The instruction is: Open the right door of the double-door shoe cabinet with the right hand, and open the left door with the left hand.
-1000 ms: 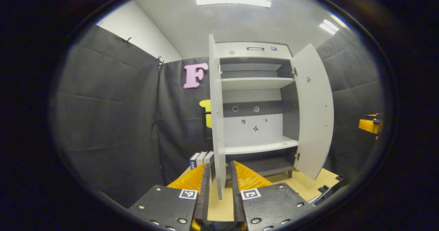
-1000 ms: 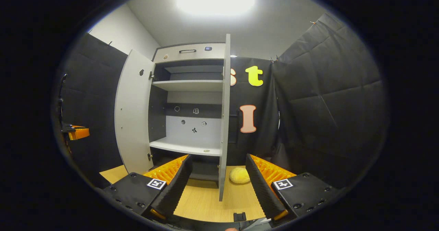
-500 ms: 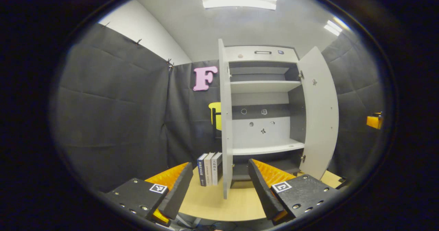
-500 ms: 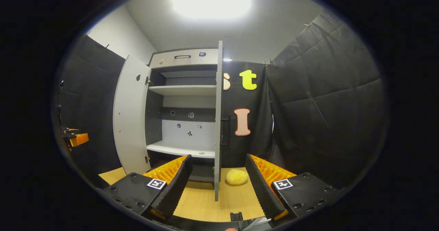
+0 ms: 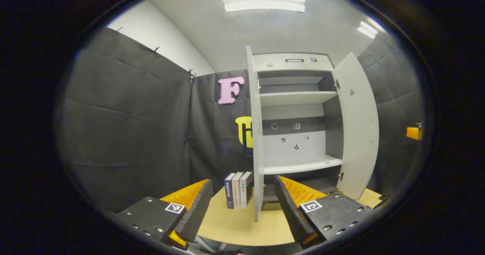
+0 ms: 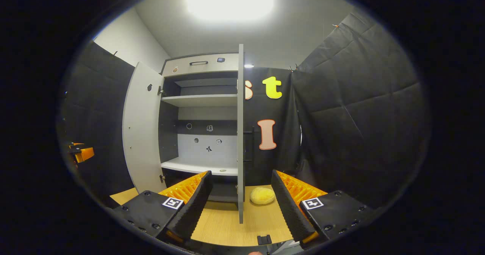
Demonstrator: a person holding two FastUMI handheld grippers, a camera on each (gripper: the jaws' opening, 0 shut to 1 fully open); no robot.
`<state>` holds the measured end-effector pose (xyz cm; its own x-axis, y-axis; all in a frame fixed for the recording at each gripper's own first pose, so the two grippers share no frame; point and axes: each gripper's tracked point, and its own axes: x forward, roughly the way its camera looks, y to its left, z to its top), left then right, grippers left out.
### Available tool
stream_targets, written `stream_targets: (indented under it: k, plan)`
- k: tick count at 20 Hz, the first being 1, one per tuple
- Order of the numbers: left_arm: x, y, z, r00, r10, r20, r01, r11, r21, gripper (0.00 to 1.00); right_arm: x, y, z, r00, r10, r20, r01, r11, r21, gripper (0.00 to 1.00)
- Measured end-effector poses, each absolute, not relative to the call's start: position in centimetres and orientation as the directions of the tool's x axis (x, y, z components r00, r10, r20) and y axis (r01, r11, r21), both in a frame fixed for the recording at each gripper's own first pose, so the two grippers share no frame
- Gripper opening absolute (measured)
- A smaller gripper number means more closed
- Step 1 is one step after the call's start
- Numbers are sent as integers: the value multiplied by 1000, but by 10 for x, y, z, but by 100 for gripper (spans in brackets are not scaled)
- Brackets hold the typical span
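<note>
Both shoe cabinet (image 5: 295,133) doors stand open, your left tool (image 5: 242,209) and right tool (image 6: 240,209) spread, gripping nothing

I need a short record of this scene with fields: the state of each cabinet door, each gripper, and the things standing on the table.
left door: open, seen edge-on in the left gripper view
right door: open, seen edge-on in the right gripper view
left gripper: open, holds nothing
right gripper: open, holds nothing
shelves: nothing large on them
table: three upright books beside the left door; yellow soft object beside the right door
</note>
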<state>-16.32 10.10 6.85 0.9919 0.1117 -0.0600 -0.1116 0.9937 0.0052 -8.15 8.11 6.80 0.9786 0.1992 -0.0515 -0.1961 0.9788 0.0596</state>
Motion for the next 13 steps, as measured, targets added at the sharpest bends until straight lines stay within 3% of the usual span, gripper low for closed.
stream_targets:
  k: [13]
  plan:
    - [-155, 99, 73, 993, 111, -37, -110, 994, 22, 94, -72, 83, 72, 979, 200, -50, -197, 979, 53, 98]
